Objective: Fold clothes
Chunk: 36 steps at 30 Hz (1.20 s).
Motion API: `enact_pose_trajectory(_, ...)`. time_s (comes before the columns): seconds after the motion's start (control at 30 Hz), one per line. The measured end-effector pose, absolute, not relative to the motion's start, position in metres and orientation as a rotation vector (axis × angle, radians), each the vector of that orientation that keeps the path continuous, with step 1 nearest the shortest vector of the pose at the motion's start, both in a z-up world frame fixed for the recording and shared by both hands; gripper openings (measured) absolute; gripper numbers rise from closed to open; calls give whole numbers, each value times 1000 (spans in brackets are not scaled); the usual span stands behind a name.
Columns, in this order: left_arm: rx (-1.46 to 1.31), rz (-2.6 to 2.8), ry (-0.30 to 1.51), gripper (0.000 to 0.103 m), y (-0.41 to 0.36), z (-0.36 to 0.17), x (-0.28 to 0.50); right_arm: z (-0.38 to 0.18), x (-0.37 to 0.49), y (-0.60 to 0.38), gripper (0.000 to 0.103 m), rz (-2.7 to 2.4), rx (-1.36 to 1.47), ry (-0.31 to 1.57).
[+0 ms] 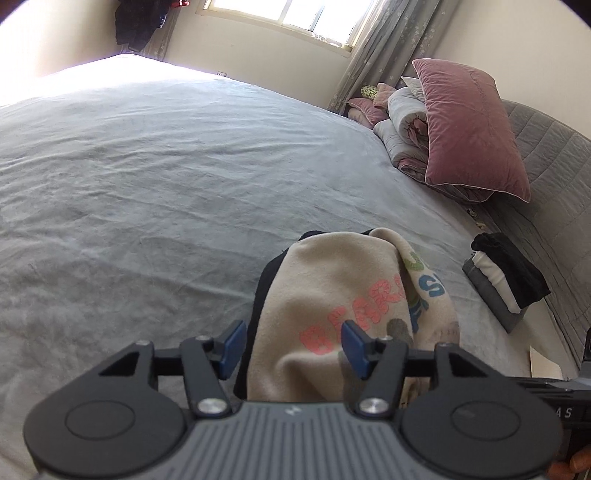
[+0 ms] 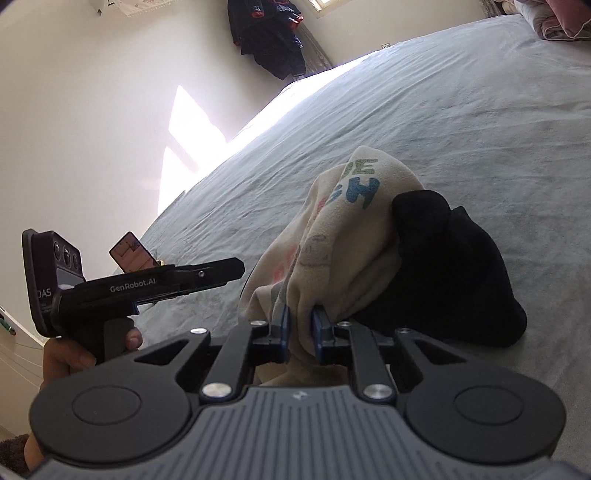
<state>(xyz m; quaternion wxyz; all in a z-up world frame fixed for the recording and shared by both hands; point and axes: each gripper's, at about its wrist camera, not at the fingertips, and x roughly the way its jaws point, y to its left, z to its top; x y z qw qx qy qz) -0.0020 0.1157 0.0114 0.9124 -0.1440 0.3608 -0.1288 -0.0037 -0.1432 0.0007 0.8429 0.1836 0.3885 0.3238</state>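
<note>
Garment: cream fleece sweatshirt with coral, green and blue lettering (image 2: 332, 236) lay bunched on the grey bed sheet (image 1: 147, 166), its black lining or sleeve part (image 2: 443, 273) spilling out on one side; the lettering was folded over and only partly readable.
Right gripper (image 2: 300, 325): blue pads pressed together on a fold of the cream cloth, which hung pinched between them; the cloth's lower edge was hidden behind the gripper body.
Left gripper (image 1: 293, 345): jaws spread apart, the sweatshirt lying between the blue pads (image 1: 232, 347) without either pad pressing it; in the right wrist view it stood off to the side, held by a hand (image 2: 70, 354) cut off at the frame edge.
Stack: folded black, white and grey clothes (image 1: 506, 280) sat near the quilted grey headboard (image 1: 554, 184).
Bedding: mauve velvet pillow (image 1: 469, 125) leaned on a rolled quilt, partly covering it.
Far end: window (image 1: 280, 18) blown out by glare; dark clothes hanging on the wall (image 2: 269, 33), details unclear.
</note>
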Motion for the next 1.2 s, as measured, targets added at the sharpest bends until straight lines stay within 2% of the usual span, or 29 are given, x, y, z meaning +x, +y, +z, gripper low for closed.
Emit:
enact_pose_trajectory(0.63, -366, -309, 776, 56, 71, 3, 25, -30, -36, -105, 13, 807, 316, 963)
enact_pose_trajectory(0.7, -376, -309, 791, 48, 69, -1, 28, -30, -40, -103, 11, 816, 305, 967)
enact_pose_trajectory(0.73, -376, -312, 797, 34, 68, -3, 28, -30, -42, -102, 11, 817, 296, 965)
enact_pose_trajectory(0.77, -375, -315, 803, 15, 66, -4, 29, -28, -43, -103, 11, 817, 292, 960)
enact_pose_trajectory(0.8, -373, -311, 809, 8, 66, -5, 29, -27, -43, -104, 11, 816, 292, 953)
enact_pose_trajectory(0.93, -351, -288, 814, 6, 68, -6, 25, -19, -41, -117, 16, 803, 331, 919)
enact_pose_trajectory(1.0, -340, -290, 813, 6, 70, -6, 22, -15, -38, -124, 20, 794, 347, 907)
enact_pose_trajectory(1.03, -333, -291, 814, 6, 71, -6, 21, -11, -37, -127, 29, 781, 349, 891)
enact_pose_trajectory(1.07, -324, -295, 815, 6, 73, -7, 20, -7, -37, -131, 51, 759, 347, 868)
enact_pose_trajectory(1.1, -315, -298, 815, 6, 73, -8, 18, -3, -36, -135, 60, 741, 348, 843)
enact_pose_trajectory(1.13, -304, -300, 815, 6, 74, -8, 17, 1, -36, -140, 64, 731, 354, 819)
enact_pose_trajectory(1.2, -284, -303, 819, 6, 76, -11, 14, 8, -34, -150, 64, 710, 377, 788)
